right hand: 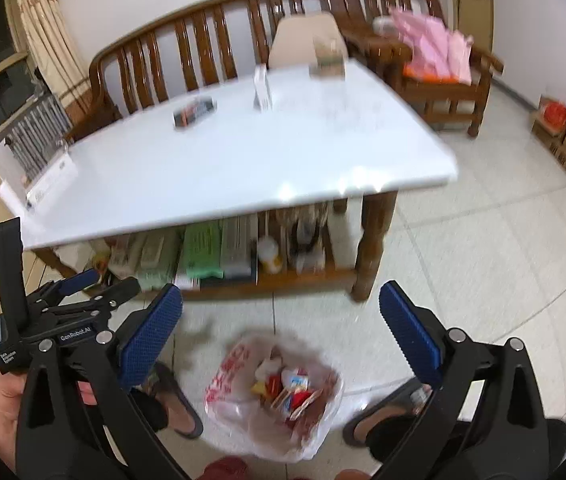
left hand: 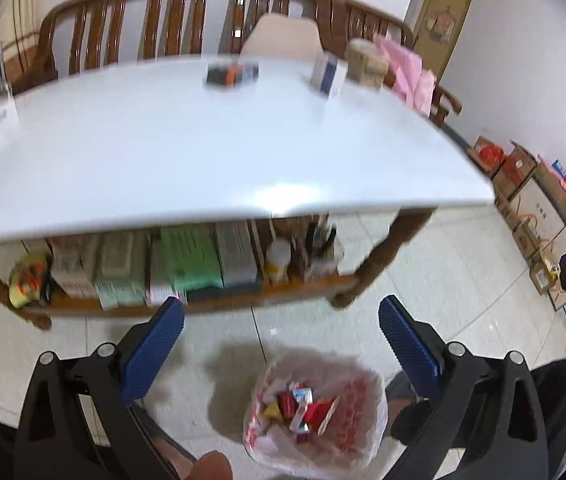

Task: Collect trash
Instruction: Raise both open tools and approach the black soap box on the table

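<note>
Both the left hand-held gripper [left hand: 281, 344] and right hand-held gripper [right hand: 281, 334] hung spread and empty, trash bag [right hand: 279, 396] directly below on the floor, between them.

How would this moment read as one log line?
left gripper: open, empty | right gripper: open, empty | trash bag: on floor, wrappers inside

Red-printed clear bag [right hand: 275, 396], white table [right hand: 219, 160]
</note>
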The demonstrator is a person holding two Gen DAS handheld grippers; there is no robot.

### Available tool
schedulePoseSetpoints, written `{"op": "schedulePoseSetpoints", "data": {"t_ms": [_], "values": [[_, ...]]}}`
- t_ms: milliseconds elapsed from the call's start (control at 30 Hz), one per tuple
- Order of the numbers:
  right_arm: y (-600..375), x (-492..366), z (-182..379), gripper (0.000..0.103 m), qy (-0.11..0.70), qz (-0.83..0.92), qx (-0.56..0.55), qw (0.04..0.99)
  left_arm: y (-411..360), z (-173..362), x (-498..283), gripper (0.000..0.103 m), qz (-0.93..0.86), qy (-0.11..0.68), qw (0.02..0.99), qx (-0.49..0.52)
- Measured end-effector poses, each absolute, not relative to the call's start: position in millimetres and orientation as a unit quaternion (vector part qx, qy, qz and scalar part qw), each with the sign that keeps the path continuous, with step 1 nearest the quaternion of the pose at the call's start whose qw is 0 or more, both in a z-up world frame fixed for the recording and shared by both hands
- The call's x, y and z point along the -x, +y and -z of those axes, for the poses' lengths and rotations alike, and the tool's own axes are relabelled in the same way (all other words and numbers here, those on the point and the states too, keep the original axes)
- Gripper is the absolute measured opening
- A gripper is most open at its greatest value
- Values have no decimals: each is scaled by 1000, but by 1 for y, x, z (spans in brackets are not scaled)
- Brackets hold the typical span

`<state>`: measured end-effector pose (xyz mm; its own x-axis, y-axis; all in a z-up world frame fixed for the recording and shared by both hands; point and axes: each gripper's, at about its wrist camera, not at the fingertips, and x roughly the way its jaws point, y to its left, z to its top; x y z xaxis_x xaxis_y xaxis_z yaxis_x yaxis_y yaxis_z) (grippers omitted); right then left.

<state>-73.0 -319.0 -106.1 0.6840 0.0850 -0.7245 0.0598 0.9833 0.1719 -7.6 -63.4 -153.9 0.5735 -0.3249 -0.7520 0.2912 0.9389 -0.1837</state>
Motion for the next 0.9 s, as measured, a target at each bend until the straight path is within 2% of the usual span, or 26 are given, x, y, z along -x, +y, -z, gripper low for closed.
{"op": "schedulePoseSetpoints", "data": {"t_ms": [233, 533, 900], "values": [[-313, 51, 40, 96, 366, -18, -71, 928, -56, 96, -23, 95, 171, 385, 907, 0], [-289, -2, -18, 96, 357, -36, -50, 932, -52, 41, -84, 95, 179, 349, 920, -23], [-268, -123, -40, 96, 390, -29, -28, 920, -60, 52, -195, 95, 204, 380, 900, -57]]}}
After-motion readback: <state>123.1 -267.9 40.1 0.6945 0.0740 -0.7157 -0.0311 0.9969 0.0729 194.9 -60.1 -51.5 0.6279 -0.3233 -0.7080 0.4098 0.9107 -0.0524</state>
